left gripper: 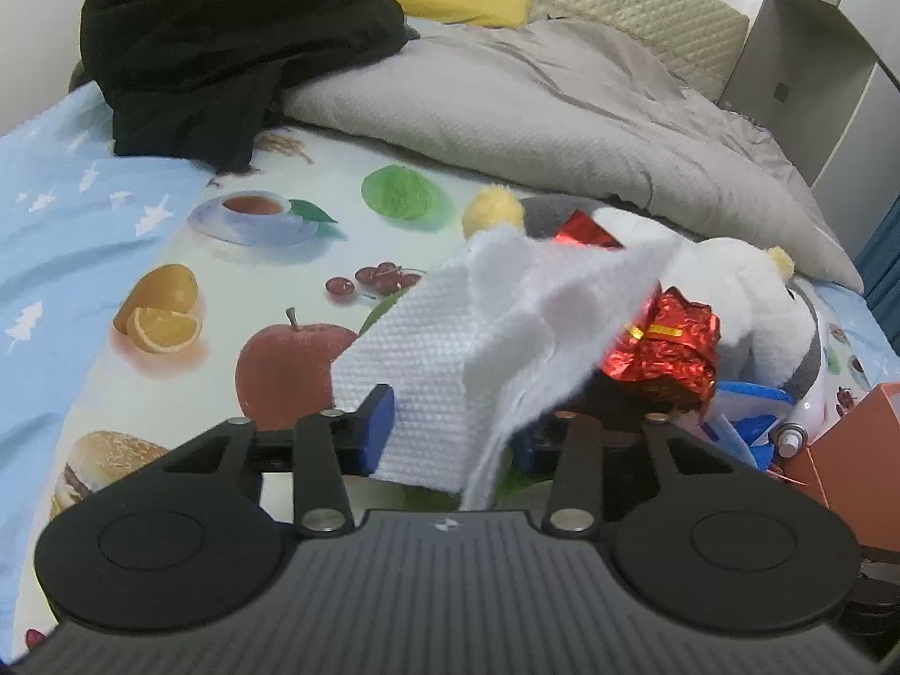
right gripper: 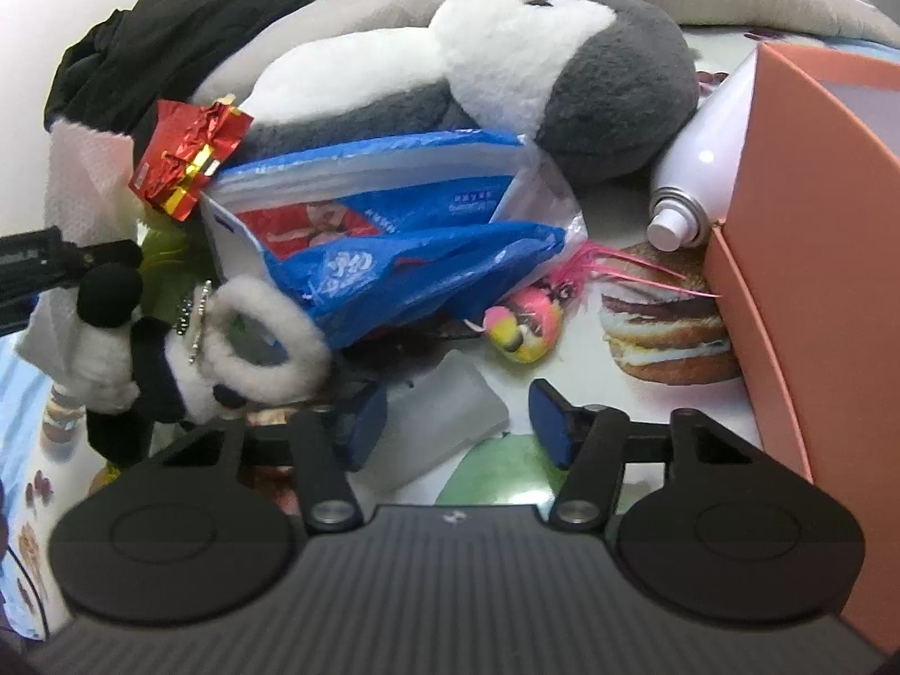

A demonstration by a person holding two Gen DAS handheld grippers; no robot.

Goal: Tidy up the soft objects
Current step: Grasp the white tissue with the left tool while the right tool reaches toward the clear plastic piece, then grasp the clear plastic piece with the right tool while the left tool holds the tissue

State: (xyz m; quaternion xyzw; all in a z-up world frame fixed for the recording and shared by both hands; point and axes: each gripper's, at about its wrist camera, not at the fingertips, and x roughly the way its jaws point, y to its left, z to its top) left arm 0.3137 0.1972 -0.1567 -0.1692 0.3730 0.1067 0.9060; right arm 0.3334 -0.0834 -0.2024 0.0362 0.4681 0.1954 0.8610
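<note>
1. Step in hand: picking soft things out of the clutter on the bed. The left gripper has a white paper towel between its fingers; the fingers stand partly apart, and whether the pads press the towel I cannot tell, since the towel hides the right finger.
2. The right gripper hangs low over the fruit-print sheet, fingers apart and holding nothing. A clear flat plastic piece lies between them, untouched.
3. Soft things nearby: a grey and white penguin toy at the back, and a small black and white plush just left of the right gripper.
4. Next move, as I judge it: close firmly on the towel and lift it clear of the red foil wrapper.
5. Containers: 1 orange box stands at the right; its inside is hidden. A blue plastic bag lies crumpled, contents unclear.
</note>
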